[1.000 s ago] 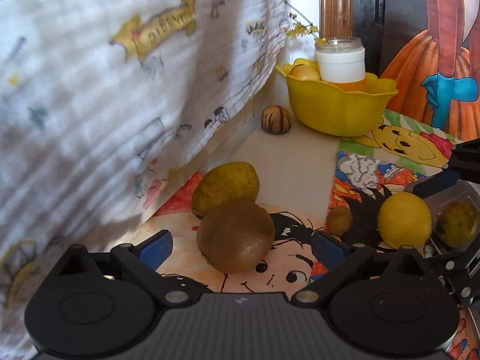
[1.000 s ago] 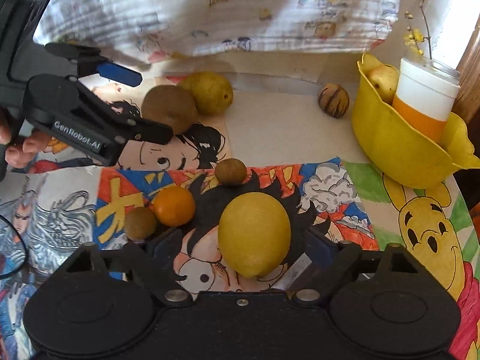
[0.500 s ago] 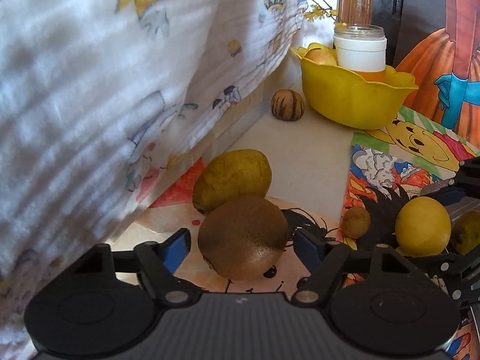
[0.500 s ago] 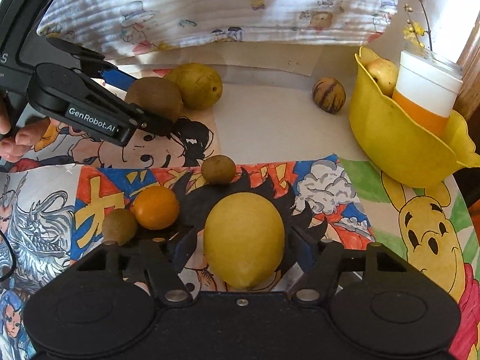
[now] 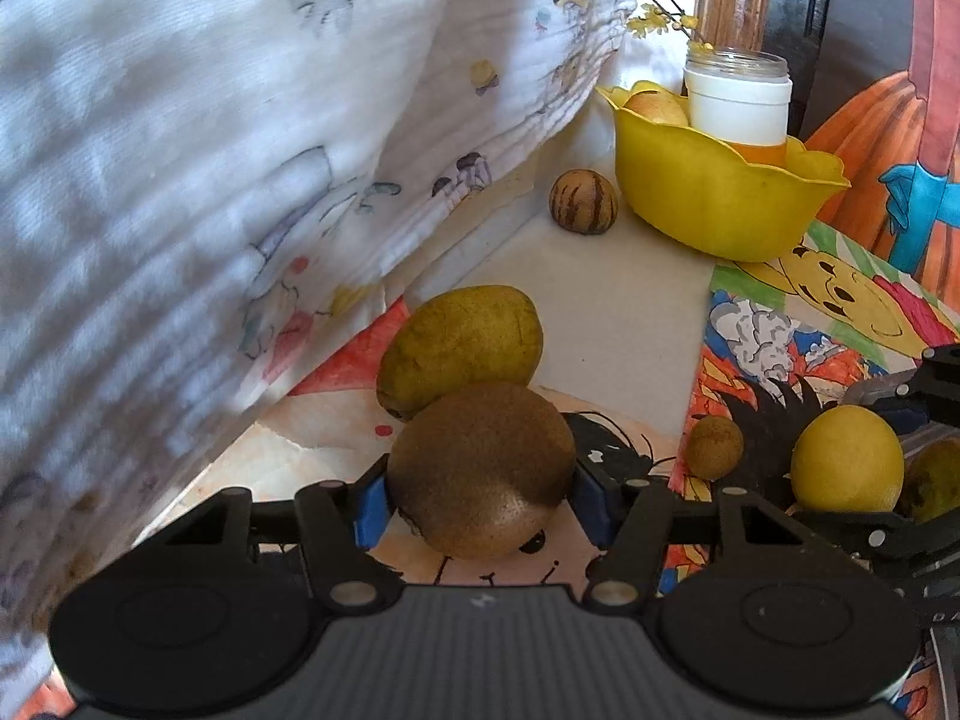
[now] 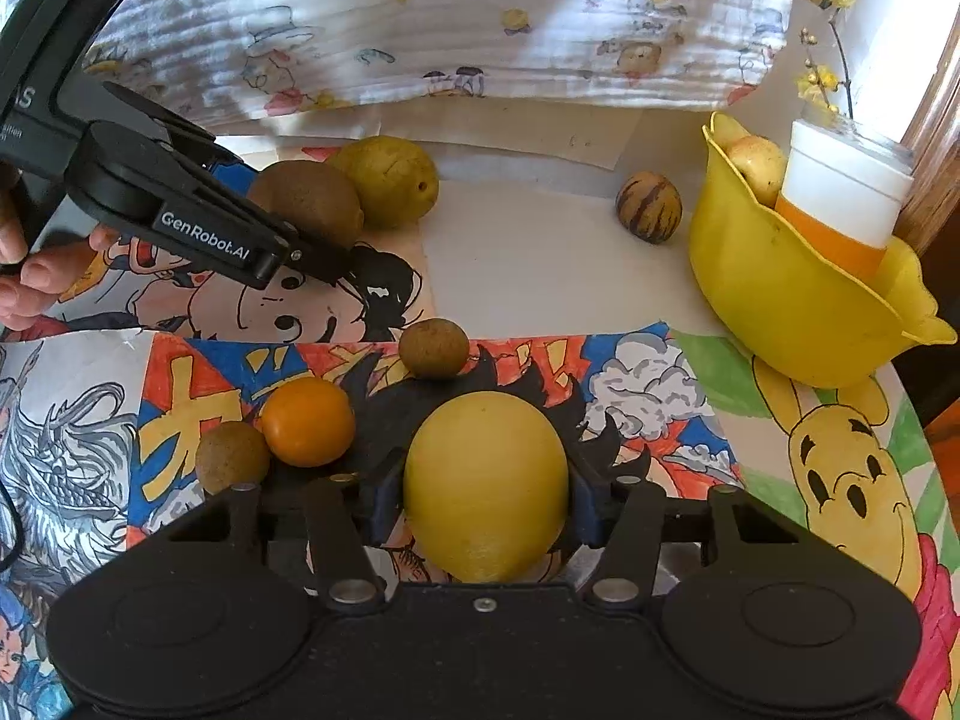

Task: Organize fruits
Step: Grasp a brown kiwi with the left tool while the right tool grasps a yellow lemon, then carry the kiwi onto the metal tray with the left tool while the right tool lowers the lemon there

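Closest to me, the right gripper [image 6: 486, 507] has its blue pads pressed to both sides of the yellow lemon [image 6: 486, 486], which sits on the bright cartoon mat [image 6: 660, 384]. Just to its left lie a small orange [image 6: 307, 421] and a little brown fruit [image 6: 231, 457]; another small brown fruit [image 6: 433, 348] sits just beyond the lemon.

Further over, the left gripper [image 5: 480, 501] is closed around the big brown kiwi [image 5: 480, 471], pads touching each flank. The kiwi touches the green-yellow pear [image 5: 461, 345] behind it, so I'd lift straight up before swinging away, or the pear will likely roll. Both fruits are round, so a firm, level hold through the widest part seems wise.

The only writing I can read is "GenRobot.AI" on the left gripper's arm, seen from the right wrist view.

At the far end stands the yellow bowl [image 6: 780, 300], probably the destination, already holding an apple [image 6: 757, 163] and a white-and-orange jar [image 6: 840, 204]. A striped nut-like fruit [image 6: 649, 208] rests near the bowl, not touching it. A printed cloth [image 6: 420, 30] hangs along the back
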Demonstrator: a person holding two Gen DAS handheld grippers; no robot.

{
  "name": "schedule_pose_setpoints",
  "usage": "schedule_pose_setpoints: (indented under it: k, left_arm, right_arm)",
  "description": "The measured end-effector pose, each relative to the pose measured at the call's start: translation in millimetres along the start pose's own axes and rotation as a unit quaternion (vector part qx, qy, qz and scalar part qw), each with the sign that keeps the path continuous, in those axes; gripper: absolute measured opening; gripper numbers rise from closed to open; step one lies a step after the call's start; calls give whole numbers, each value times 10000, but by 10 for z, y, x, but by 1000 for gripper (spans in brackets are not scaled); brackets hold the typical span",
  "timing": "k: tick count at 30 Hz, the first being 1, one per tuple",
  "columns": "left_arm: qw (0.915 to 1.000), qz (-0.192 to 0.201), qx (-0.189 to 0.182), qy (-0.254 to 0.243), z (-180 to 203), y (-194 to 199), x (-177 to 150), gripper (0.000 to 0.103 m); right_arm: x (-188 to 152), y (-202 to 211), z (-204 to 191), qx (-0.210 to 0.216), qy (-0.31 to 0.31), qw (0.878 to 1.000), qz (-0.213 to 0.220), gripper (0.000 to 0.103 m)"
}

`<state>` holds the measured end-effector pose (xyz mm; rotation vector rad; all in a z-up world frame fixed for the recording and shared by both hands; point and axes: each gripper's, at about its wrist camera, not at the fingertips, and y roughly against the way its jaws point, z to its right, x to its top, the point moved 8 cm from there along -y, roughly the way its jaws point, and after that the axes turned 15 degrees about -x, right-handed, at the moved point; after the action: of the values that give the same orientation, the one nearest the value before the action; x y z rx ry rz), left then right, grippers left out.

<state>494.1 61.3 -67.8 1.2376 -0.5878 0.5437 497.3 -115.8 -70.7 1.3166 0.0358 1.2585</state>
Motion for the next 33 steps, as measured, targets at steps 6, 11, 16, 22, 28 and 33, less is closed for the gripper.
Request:
schedule_pose_setpoints:
  k: [6,11,16,22,28,33]
  left_arm:
    - [9999,-46,-112,56,81,81,-73,64]
    - [9996,13,-223,142,138,166,-136,64]
    - [9993,129,-288,181,178,282,-150,63]
    - [9990,214,-350,188,278,417,-157,63]
    - [9982,308,-490,172,455,533,-150,63]
    - [9974,414,-587,107,663,657,-132,63]
  right_arm:
    - [2,46,10,-65,-22,9999,104,55]
    - [-12,111,-9,-8,-63,9999,152,55]
    - [-6,228,-39,61,-152,9995,272,55]
    - [-18,371,-39,122,-297,9989,349,55]
    - [-48,590,78,161,-559,9971,486,55]
    - [-159,911,365,-51,-845,9941,681,55]
